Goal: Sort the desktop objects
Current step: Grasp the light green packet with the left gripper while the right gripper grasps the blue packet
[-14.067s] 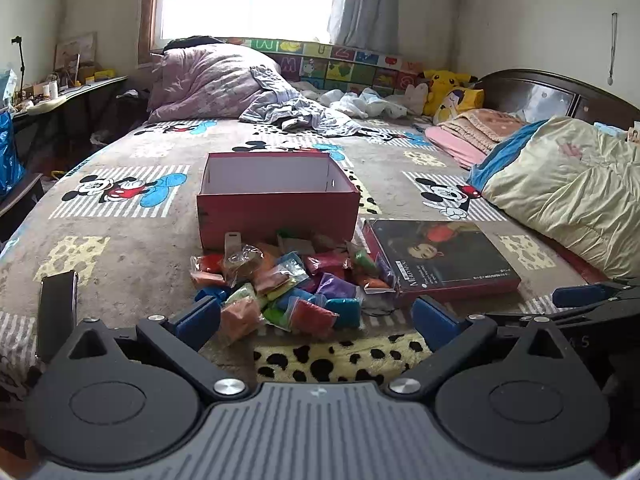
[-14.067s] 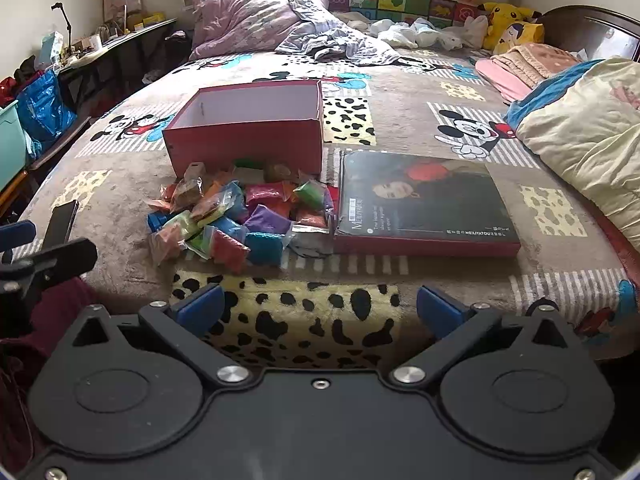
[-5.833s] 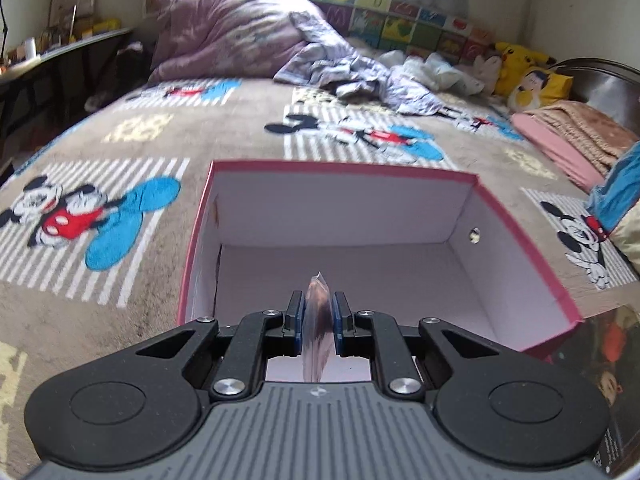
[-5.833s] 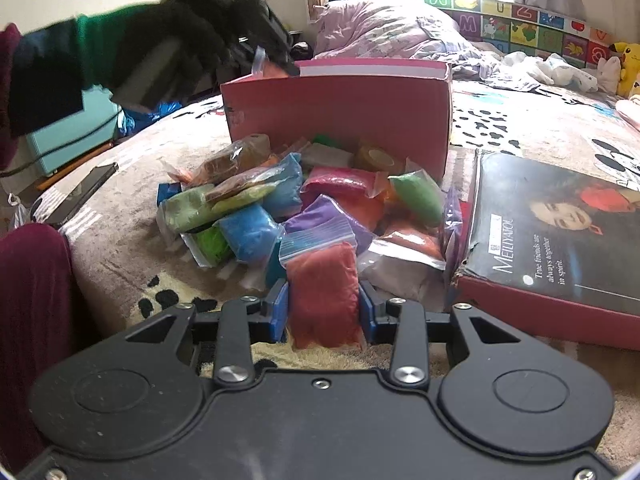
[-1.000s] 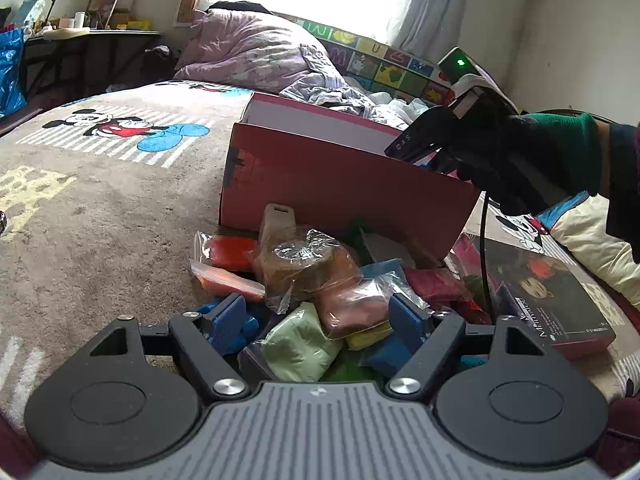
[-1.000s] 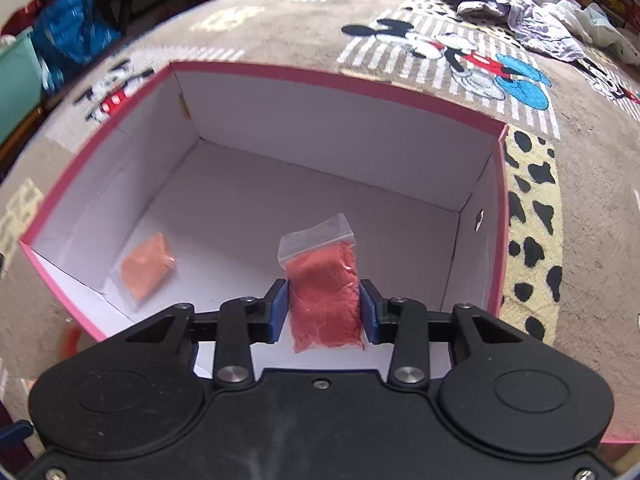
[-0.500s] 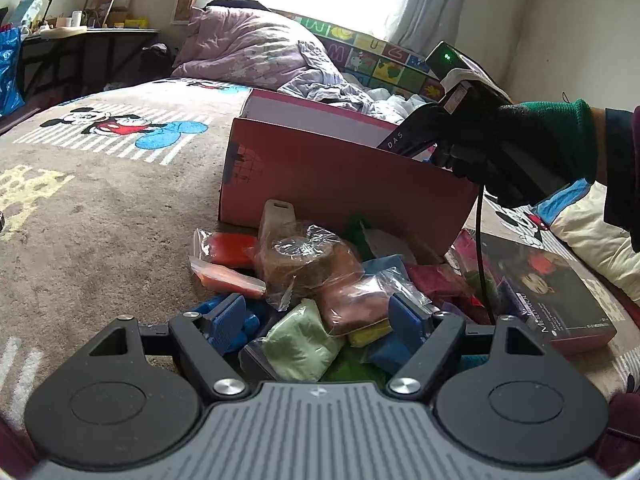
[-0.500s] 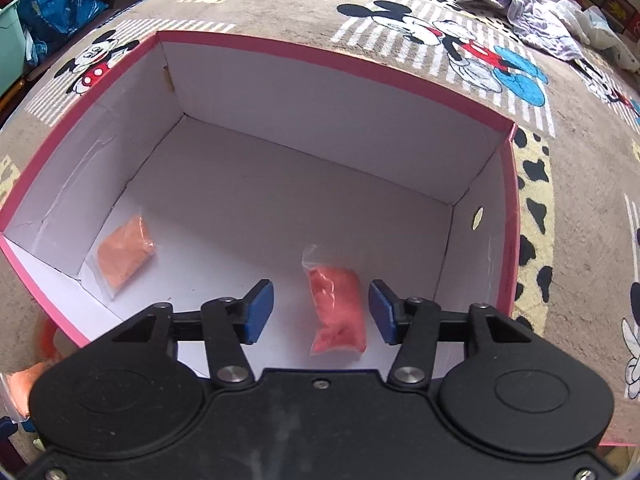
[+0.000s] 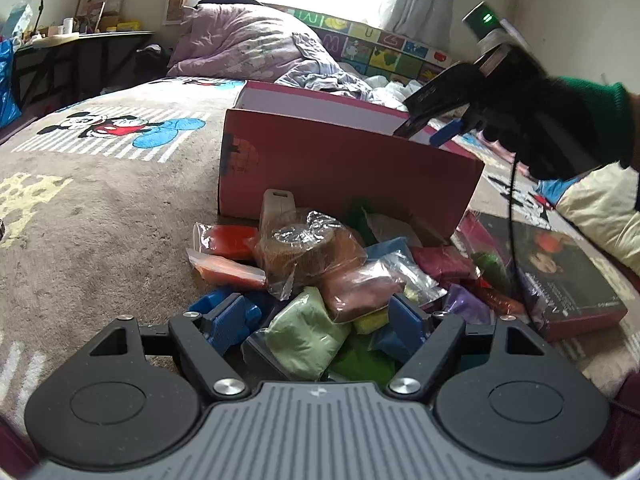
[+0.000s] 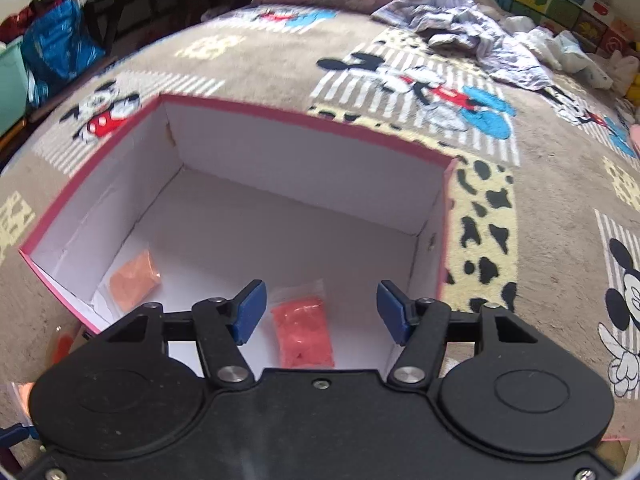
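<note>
Right wrist view: the right tongs (image 10: 320, 308) are spread wide over the pink box (image 10: 304, 120), and the red bag (image 10: 303, 330) they were clamping a second ago now lies loose on the box floor near the front wall, clear of both pads. An orange bag (image 10: 134, 274) rests in the front left corner of the same box. Two bags are therefore sorted; the drop of the second is complete, and the right tongs are free for another pick.

Left wrist view: the left tongs (image 9: 316, 318) are released and held low over the pile of bags (image 9: 328, 276) on the bed (image 9: 100, 200), in front of the box. Their position has barely changed over the last second. A pale green bag (image 9: 306, 334) and a brown bag (image 9: 358, 290) sit between the blue pads, not yet gripped. The likely next step is closing on one of these.

The gloved right hand (image 9: 536, 120) holds its tool tilted down over the box's far right rim. A boxed lid (image 9: 560, 276) lies on the bed just right of the pile.
</note>
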Demonstrator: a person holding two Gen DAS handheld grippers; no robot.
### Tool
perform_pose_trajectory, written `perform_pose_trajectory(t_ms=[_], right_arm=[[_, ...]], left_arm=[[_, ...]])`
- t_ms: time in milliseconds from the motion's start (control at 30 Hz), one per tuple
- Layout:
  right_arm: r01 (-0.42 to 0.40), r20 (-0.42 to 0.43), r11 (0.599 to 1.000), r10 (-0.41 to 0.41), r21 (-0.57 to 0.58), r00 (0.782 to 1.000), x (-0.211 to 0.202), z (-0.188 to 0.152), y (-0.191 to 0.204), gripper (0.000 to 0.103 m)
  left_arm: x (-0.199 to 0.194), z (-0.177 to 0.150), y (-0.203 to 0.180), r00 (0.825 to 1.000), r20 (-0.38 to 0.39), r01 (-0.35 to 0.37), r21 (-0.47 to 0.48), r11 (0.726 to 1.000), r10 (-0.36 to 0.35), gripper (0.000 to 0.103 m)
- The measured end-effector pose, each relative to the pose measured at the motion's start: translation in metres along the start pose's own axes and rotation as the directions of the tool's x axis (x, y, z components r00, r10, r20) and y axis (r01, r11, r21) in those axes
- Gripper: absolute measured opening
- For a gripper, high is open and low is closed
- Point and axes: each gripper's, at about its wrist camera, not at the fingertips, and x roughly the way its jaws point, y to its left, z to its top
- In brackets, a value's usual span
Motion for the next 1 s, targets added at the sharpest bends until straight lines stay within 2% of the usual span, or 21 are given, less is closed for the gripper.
perform_pose_trajectory(t_ms=[333,500,567,767,1000], right_arm=[[-0.091,0.15,0.995,0.083,0.05,0.985,-0.064,-0.023,-0.009,0.061],[-0.182,0.201,0.981,0.165,0.068,0.966,-0.092,-0.046,-0.003,0.061],[-0.2,0.212,0.978,0.184,0.058,0.96,-0.1,-0.059,0.004,0.062],[-0.22,0.198,0.975,0.224,-0.043,0.954,-0.109,-0.106,0.029,0.062],[-0.204,0.157,0.959,0.236,-0.196,0.959,-0.109,-0.153,0.051,0.062]], left_arm=[[0.003,-0.004,-0.009,1.0,-0.008,0.01,0.086,0.996,-0.009,0.076],[0.004,-0.006,-0.015,1.0,-0.007,-0.007,0.162,0.987,0.008,0.061],[0.005,-0.007,-0.018,1.0,-0.006,-0.021,0.199,0.98,0.023,0.058],[0.014,-0.009,-0.018,0.998,-0.044,-0.032,0.25,0.968,0.045,0.046],[0.018,-0.014,-0.021,0.995,-0.075,-0.04,0.309,0.95,0.066,0.04]])
